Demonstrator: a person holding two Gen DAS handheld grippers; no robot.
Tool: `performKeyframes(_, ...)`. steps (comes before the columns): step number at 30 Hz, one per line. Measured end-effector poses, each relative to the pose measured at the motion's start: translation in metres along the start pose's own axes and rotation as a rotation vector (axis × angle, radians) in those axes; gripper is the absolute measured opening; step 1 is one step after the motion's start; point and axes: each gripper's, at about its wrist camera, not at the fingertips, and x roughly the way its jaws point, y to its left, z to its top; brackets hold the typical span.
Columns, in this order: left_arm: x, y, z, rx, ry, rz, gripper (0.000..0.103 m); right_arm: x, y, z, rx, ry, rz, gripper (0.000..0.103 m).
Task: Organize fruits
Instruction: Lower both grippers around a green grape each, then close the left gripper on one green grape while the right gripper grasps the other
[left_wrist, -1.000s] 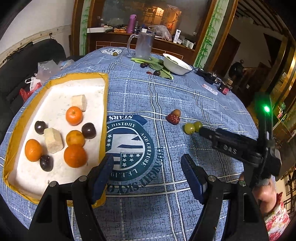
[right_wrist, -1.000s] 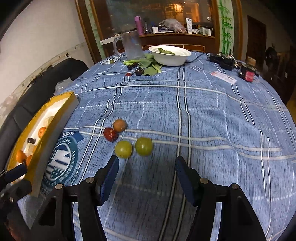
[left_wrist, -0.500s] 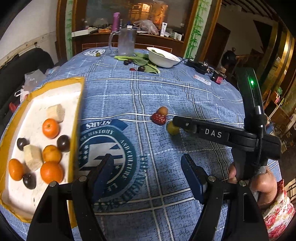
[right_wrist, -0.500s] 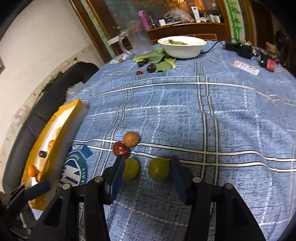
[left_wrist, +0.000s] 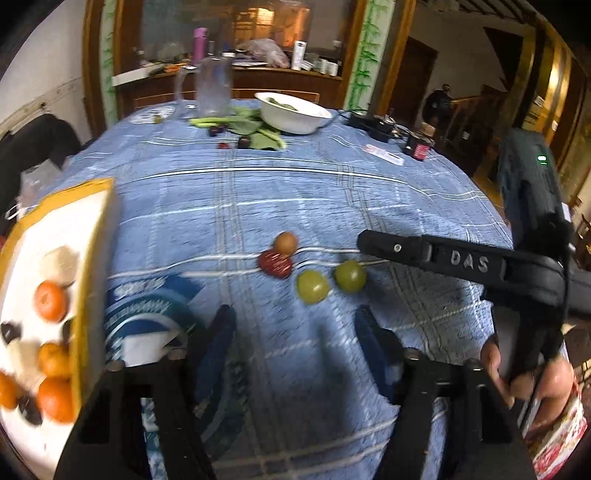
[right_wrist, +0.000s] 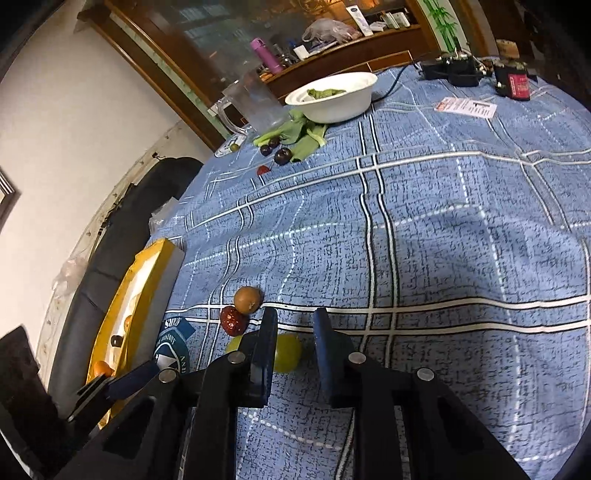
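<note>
Two green fruits lie on the blue checked cloth. The right one (left_wrist: 349, 276) (right_wrist: 287, 352) sits between my right gripper's (right_wrist: 294, 326) fingers, which are narrowed around it with a small gap on the right. The left green fruit (left_wrist: 313, 286) (right_wrist: 233, 344) lies just outside the left finger. A red fruit (left_wrist: 275, 263) (right_wrist: 232, 320) and a brown fruit (left_wrist: 285, 242) (right_wrist: 248, 299) lie beside them. My left gripper (left_wrist: 291, 325) is open and empty above the cloth. The yellow-rimmed tray (left_wrist: 94, 266) (right_wrist: 155, 273) holds oranges (left_wrist: 51, 301), dark plums and pale blocks.
At the far side stand a white bowl (left_wrist: 293, 116) (right_wrist: 334, 96) with greens, a glass jug (left_wrist: 213, 86) (right_wrist: 255, 103), leafy greens with dark plums (right_wrist: 282, 156), a card (right_wrist: 464, 107) and small devices (right_wrist: 511, 83). A dark sofa (right_wrist: 122, 229) lies beyond the table's left edge.
My right gripper has lowered over the right green fruit and its fingers have narrowed around it. My left gripper has swung right, away from the tray.
</note>
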Motion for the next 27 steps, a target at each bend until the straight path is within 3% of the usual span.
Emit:
performKeyframes(2,0.011,-0.002,0.007,0.005,0.004,-0.02,0.057,-0.003,0.0,0.001,-0.009,-0.013,-0.014,0.022)
performKeyframes(5,0.029,-0.007,0.016,0.024,0.028,-0.034,0.043,-0.005,-0.002,0.003,0.0,-0.022,-0.019,0.022)
performKeyframes(12,0.044,-0.018,0.017,0.074,0.035,-0.059,0.04,-0.006,-0.008,0.005,0.022,-0.022,0.003,0.022)
performKeyframes(13,0.043,-0.018,0.017,0.076,0.033,-0.058,0.036,-0.006,-0.007,0.005,0.018,-0.019,0.008,0.022)
performKeyframes(14,0.041,-0.017,0.016,0.077,0.028,-0.056,0.021,-0.005,-0.006,0.005,0.015,-0.015,0.018,0.022)
performKeyframes(23,0.016,0.001,0.001,0.046,0.042,-0.052,0.02,0.01,0.009,-0.002,-0.058,0.057,0.047,0.023)
performKeyframes(27,0.008,0.01,-0.006,0.037,0.042,-0.036,0.02,0.014,0.026,-0.009,-0.149,0.057,-0.006,0.046)
